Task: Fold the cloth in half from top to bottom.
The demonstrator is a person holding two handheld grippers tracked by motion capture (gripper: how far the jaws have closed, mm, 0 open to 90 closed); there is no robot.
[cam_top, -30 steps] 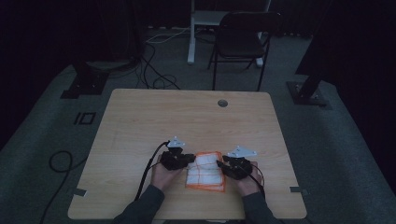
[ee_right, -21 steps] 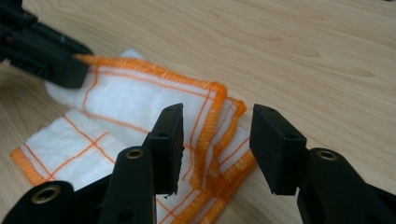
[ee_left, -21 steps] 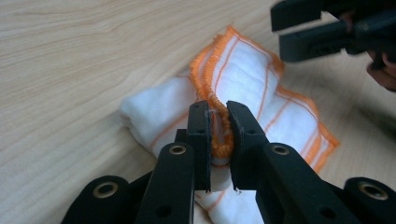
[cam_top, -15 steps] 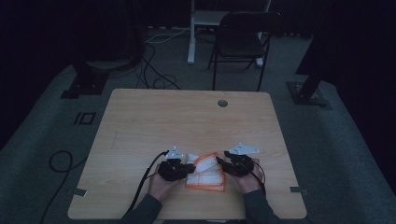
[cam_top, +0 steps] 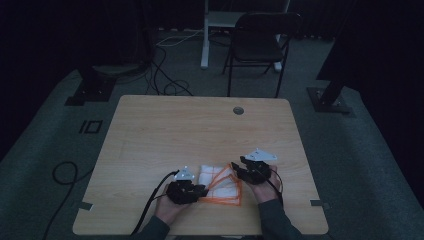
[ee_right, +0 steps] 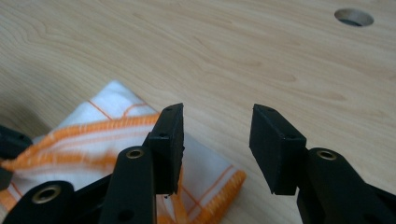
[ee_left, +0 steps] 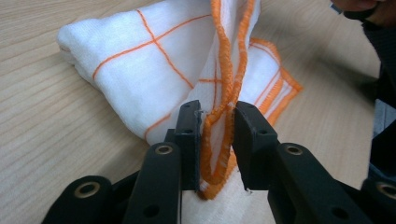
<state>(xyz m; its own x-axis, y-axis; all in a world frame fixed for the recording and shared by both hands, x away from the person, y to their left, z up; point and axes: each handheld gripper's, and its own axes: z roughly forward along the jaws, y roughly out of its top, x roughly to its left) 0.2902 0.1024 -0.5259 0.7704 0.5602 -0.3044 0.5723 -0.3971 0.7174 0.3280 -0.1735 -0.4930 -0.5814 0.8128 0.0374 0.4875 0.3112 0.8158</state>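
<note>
Near edge of table [cam_top: 150, 125], well short of the hole [cam_top: 238, 110]: left gripper [ee_left: 217, 112], held low, pointing along the table top toward the right hand.

Jaws parted, just been opening. Doubled orange hem [ee_left: 215, 140] standing upright in the gap between them. Slack visible on both sides of the fold, so released rather than pinched. Judged: letting go of that hem, not taking it.

Just beyond, on the near side of the hole and a little to its left in the high view: cloth [cam_top: 212, 175], white with orange grid lines, folded, lying flat but for one flap peaked up. Raised hem running straight away from the left jaws, slanting up and off toward the right gripper; long axis of that ridge roughly in line between the two grippers.

Farther on, nearer the hole than anything else in hand: right gripper [ee_right: 217, 116], jaws wide, nothing between the pads, bare wood in the gap. Cloth corner lying below and beside one jaw, off to the left in the right gripper view. Touching or not: cannot tell.

Both grippers at the cloth, left at its near corner, right at its far one. For the next pinch on the peak, right nearer; would need shifting sideways over the corner first.
</note>
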